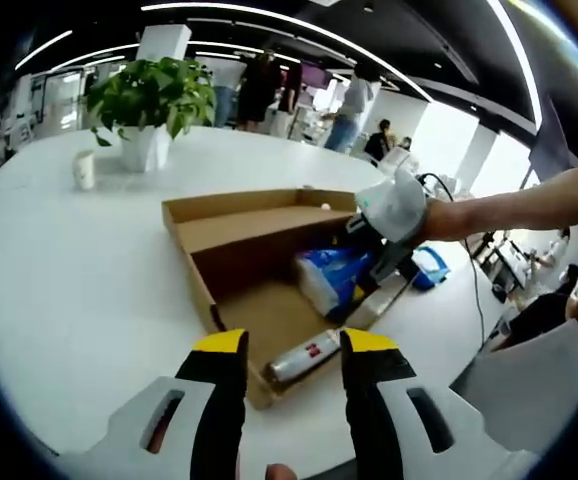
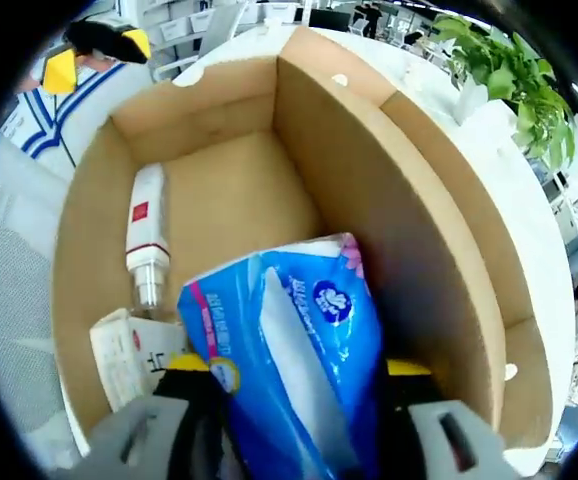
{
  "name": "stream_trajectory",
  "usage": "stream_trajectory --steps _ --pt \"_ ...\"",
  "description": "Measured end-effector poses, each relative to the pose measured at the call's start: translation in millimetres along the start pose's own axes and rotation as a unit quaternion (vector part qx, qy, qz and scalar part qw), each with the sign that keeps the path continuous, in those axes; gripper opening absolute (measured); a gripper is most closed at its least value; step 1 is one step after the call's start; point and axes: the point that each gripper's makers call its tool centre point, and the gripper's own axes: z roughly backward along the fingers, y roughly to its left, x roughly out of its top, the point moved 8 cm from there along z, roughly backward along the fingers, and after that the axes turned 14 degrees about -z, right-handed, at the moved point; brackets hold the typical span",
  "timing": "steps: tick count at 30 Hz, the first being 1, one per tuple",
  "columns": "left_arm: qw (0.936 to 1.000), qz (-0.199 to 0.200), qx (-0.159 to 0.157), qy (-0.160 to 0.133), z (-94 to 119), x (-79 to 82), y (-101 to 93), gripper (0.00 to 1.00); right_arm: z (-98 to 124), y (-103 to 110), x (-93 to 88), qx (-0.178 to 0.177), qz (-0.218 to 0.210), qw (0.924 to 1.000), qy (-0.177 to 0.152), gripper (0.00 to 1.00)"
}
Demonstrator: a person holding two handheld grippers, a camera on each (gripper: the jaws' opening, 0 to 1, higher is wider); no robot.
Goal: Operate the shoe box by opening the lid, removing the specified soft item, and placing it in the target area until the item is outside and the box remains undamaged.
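Observation:
The cardboard shoe box [image 1: 231, 262] lies open on the white table, its lid folded flat at the far side. Inside it lies a blue soft tissue pack [image 1: 331, 275]. My right gripper [image 1: 367, 272], held by a gloved hand, reaches into the box from the right. In the right gripper view the tissue pack [image 2: 289, 370] sits between the yellow-tipped jaws of my right gripper [image 2: 299, 366], which is shut on it. A white tube [image 2: 147, 235] and a small white carton [image 2: 129, 355] lie on the box floor [image 2: 229, 200]. My left gripper [image 1: 294, 345] hovers open at the box's near end, above the white tube [image 1: 304, 357].
A potted plant [image 1: 149, 100] and a paper cup [image 1: 85, 168] stand at the table's far left. A blue object [image 1: 431, 265] lies on the table beyond the box. People stand at the back, and a person sits at the right edge [image 1: 549, 320].

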Motion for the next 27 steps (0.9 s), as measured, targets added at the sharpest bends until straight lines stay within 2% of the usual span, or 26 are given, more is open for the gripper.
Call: stream_trajectory --steps 5,8,19,27 --pt "1.0000 -0.002 -0.003 0.000 -0.4 0.3 0.1 0.37 1.6 0.8 -1.1 0.003 -0.014 0.9998 -0.010 0.42" --pt "1.0000 0.001 -0.001 -0.001 1.2 0.5 1.4 0.37 4.6 1.1 -1.7 0.009 -0.048 0.9984 -0.028 0.39" --pt "1.0000 -0.001 0.001 -0.002 6.2 2.1 -1.0 0.36 5.2 0.3 -3.6 0.014 -0.052 0.9979 -0.037 0.36" --pt "1.0000 -0.001 0.003 -0.003 12.2 3.1 -6.6 0.37 17.2 5.1 -0.3 0.015 -0.070 0.9960 -0.054 0.35"
